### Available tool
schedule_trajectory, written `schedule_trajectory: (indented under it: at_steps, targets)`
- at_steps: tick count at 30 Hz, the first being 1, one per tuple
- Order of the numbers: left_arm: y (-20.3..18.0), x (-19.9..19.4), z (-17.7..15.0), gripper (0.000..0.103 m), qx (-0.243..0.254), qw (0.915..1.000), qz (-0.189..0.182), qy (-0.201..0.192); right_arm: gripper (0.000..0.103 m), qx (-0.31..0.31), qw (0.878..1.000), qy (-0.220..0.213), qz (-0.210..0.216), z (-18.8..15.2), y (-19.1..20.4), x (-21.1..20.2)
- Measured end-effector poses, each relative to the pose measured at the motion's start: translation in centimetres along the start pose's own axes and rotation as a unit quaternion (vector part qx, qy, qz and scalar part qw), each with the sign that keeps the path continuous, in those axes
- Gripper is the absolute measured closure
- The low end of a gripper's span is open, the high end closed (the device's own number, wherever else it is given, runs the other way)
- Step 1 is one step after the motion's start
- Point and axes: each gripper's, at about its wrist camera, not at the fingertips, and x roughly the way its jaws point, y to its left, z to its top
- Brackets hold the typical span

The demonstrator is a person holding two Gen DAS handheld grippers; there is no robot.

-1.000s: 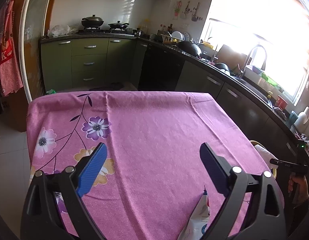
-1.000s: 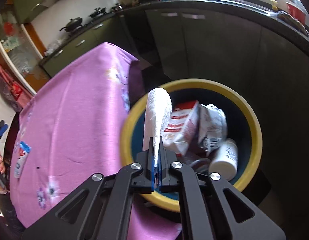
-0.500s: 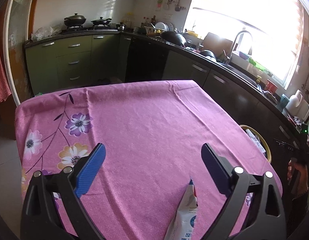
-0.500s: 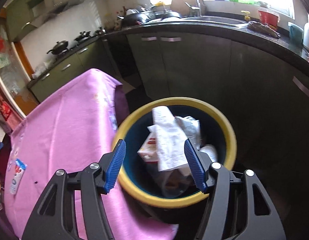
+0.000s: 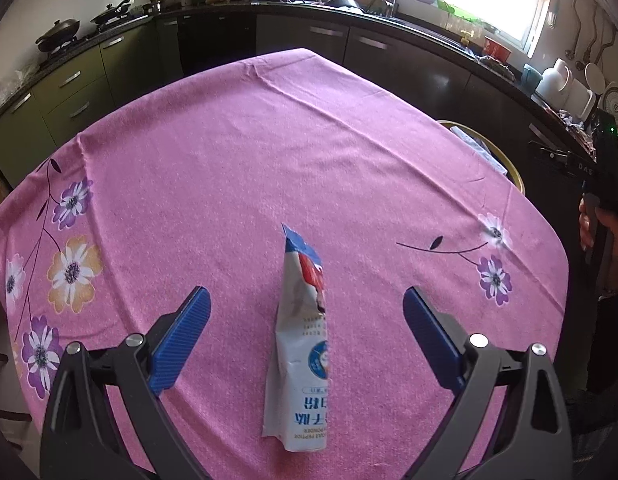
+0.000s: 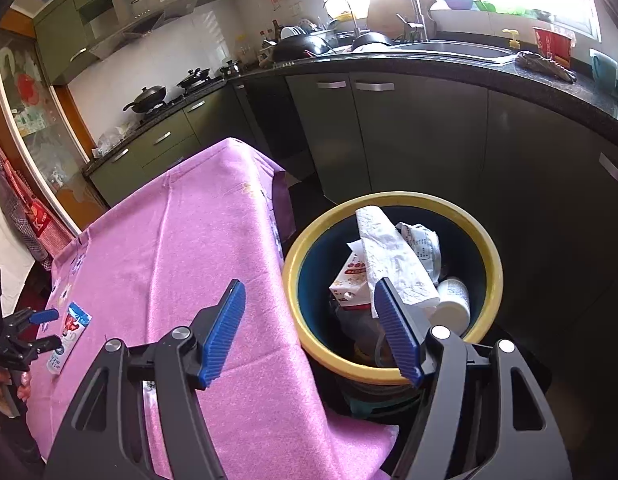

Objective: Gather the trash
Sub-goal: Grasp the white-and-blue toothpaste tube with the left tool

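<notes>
Between the wide-open, empty left gripper point(image 5: 305, 336) sits a flat pouch point(image 5: 303, 356) on the pink tablecloth point(image 5: 269, 160); it could easily pinch cloth along with it. Right gripper point(image 6: 309, 328) has just been opening, nothing between its pads, over the bin point(image 6: 393, 368).

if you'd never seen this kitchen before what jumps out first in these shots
The pink floral tablecloth fills both views, with one white and blue packet lying flat on it between the open left gripper's jaws. Beside the table stands a yellow-rimmed bin full of trash, a white paper towel on top; the right gripper hangs open and empty near its rim.
</notes>
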Motion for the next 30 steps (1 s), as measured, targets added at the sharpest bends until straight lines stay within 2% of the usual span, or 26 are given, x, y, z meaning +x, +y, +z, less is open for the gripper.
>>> schedule_trajectory:
  at_steps: [4, 7, 11, 15, 22, 26, 30]
  targets:
    - [0.1, 0.7, -0.1, 0.011, -0.008, 0.9999, 0.001, 0.013, 0.036, -0.007, 1.000, 0.002, 0.008, -0.2, 0.7, 0.2]
    - [0.3, 1.2, -0.2, 0.023, -0.017, 0.9996, -0.002, 0.023, 0.036, -0.010, 1.000, 0.003, 0.007, -0.2, 0.9, 0.3]
    - [0.6, 1.8, -0.3, 0.035, -0.022, 0.9993, 0.008, 0.030, 0.036, -0.009, 1.000, 0.003, 0.006, -0.1, 0.9, 0.2]
    - [0.6, 1.6, -0.4, 0.039, -0.022, 0.9993, 0.013, 0.028, 0.035, -0.009, 1.000, 0.003, 0.006, 0.0, 0.9, 0.1]
    - [1.1, 1.3, -0.3, 0.057, -0.025, 0.9989, 0.028, 0.026, 0.035, -0.013, 1.000, 0.005, 0.009, 0.0, 1.2, 0.0]
    - [1.2, 1.3, -0.3, 0.077, -0.021, 0.9991, 0.029, 0.023, 0.035, -0.014, 1.000, 0.003, 0.010, 0.2, 1.3, -0.1]
    - [1.4, 1.2, -0.2, 0.079, -0.024, 0.9992, 0.022, 0.021, 0.035, -0.012, 1.000, 0.001, 0.011, 0.3, 1.2, -0.3]
